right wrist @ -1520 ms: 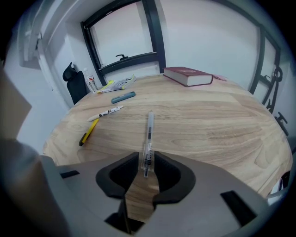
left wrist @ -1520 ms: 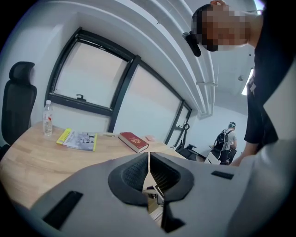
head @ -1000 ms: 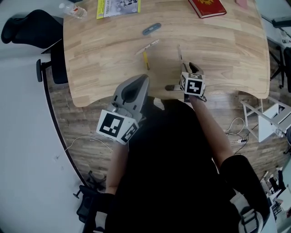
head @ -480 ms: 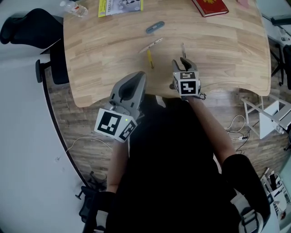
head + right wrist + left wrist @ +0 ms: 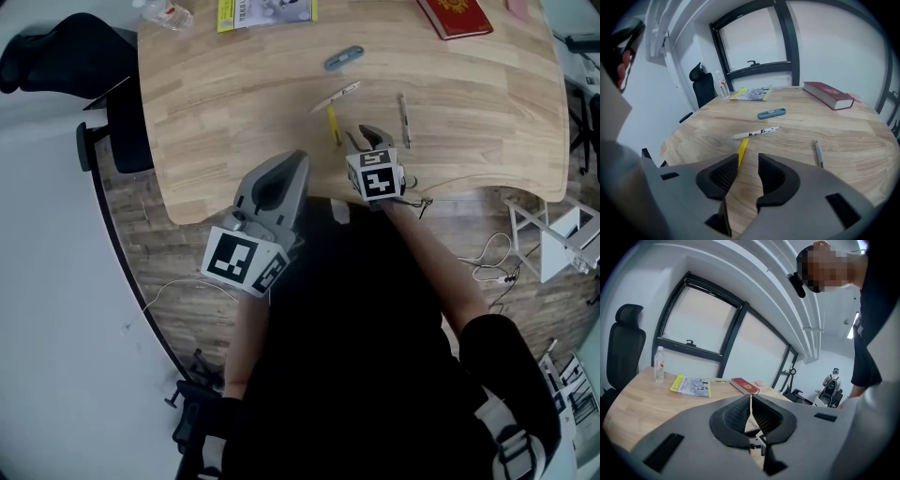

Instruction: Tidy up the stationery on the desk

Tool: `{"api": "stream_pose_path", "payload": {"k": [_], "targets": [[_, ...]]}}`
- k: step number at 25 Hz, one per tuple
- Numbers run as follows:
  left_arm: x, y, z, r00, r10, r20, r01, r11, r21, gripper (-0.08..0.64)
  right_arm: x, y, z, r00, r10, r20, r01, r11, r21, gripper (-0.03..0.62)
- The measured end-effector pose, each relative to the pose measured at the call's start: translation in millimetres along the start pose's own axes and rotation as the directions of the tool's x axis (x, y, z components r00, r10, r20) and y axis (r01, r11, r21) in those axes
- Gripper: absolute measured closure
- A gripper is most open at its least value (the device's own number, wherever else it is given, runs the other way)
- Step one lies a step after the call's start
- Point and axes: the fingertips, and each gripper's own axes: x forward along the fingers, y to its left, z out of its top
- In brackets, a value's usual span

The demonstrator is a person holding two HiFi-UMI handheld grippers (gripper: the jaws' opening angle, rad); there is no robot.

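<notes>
left tongs (image 5: 750,400): closed, empty
right tongs (image 5: 744,164): slightly apart, empty
target: yellow pencil (image 5: 742,149), frame centre, just ahead of the gap
approach: likely straddle the shaft crosswise, lower to surface (image 5: 843,140), then close

Left tool (image 5: 750,399) closed, right tool (image 5: 744,161) parted

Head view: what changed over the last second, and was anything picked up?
The right gripper, open and empty, slid left along the desk, from below the grey pen toward the yellow pencil. Nothing was grasped. The left gripper stays shut and empty; nothing lying on the desk has moved.
</notes>
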Motion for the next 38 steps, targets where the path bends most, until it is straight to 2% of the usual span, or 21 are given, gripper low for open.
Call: {"api": "stream_pose_path", "payload": {"k": [5,15,19,24,32,38], "targets": [[-4,22,2,1.0,-0.016,-0.014,0.016,1.0,-0.01,0.52,23,16,-6,0.999,0.003,-0.04,-0.003,1.0,0.004,0.436],[-6,48,8,0.997,-0.066,-0.048,0.066,0.998,-0.011,0.52,49,31,-19,0.988,-0.041,-0.147,0.044,0.999,0.017,0.433],[-5,56,9,0.995,-0.079,-0.057,0.079,0.997,-0.011,0.52,54,28,-21,0.982,-0.081,-0.168,0.084,0.996,0.011,0.468],[-1,57,11,0.993,-0.099,-0.066,0.098,0.995,-0.008,0.52,54,22,-21,0.978,-0.117,-0.171,0.121,0.992,0.017,0.515],[3,51,15,0.991,-0.121,-0.062,0.122,0.992,0.009,0.52,40,13,-7,0.984,-0.131,-0.124,0.136,0.99,0.035,0.517],[18,34,21,0.985,-0.164,-0.055,0.164,0.986,0.007,0.52,14,-18,-1,0.977,-0.201,-0.075,0.207,0.975,0.084,0.518]]}}
